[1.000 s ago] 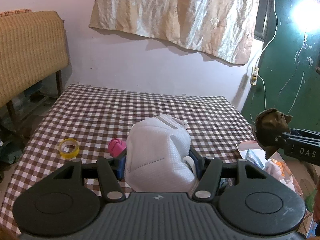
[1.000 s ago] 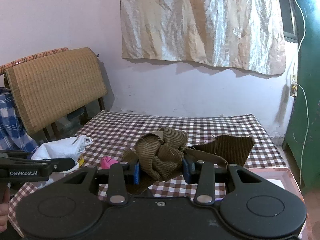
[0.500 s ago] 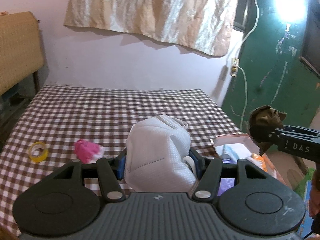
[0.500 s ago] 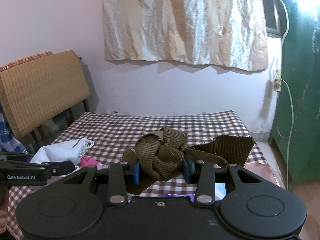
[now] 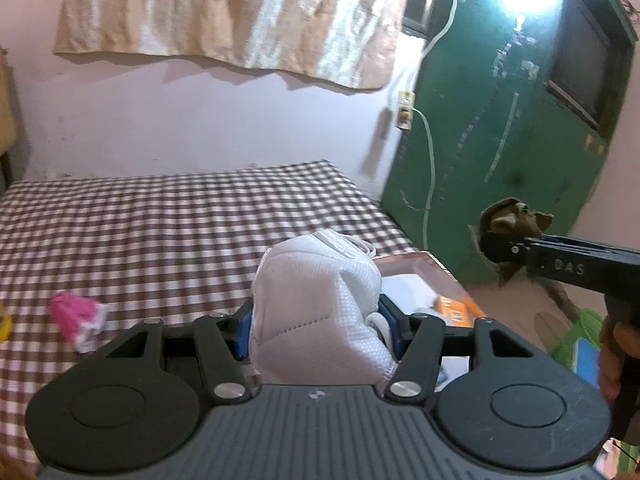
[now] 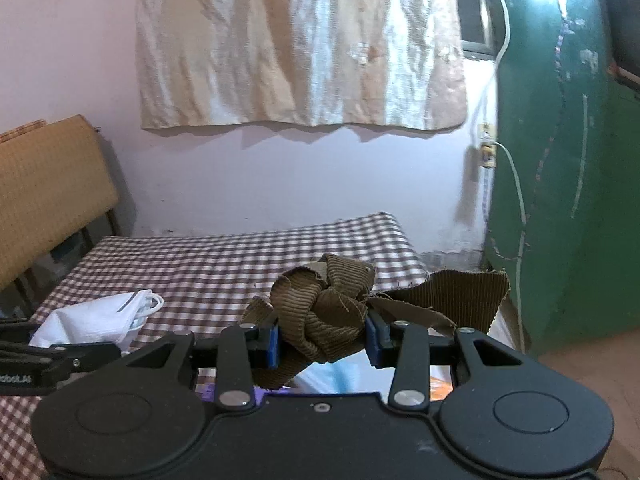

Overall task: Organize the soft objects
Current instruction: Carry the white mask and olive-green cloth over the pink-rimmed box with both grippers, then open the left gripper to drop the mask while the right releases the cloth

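While both loads are hanging mid-air w/ the checked table [image 5: 168,216] behind, the left gripper [image 5: 316,320] is clamping a white mask [image 5: 316,304], lower centre. The right gripper [image 6: 322,338] is pinching brown corduroy cloth [image 6: 328,312]. Carrying step, I'd judge; next is lowering both into the tray [image 5: 416,258] at lower right & letting go.

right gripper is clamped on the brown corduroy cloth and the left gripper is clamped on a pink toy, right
Not quite. The left gripper is clamped on a white face mask, as the left wrist view shows. The right gripper does clamp the brown corduroy cloth.

White face mask [image 5: 316,304], olive-brown ribbed corduroy cloth [image 6: 328,312], brown-and-white checked tablecloth [image 5: 168,224], green door [image 5: 500,152], pink item [image 5: 78,316].
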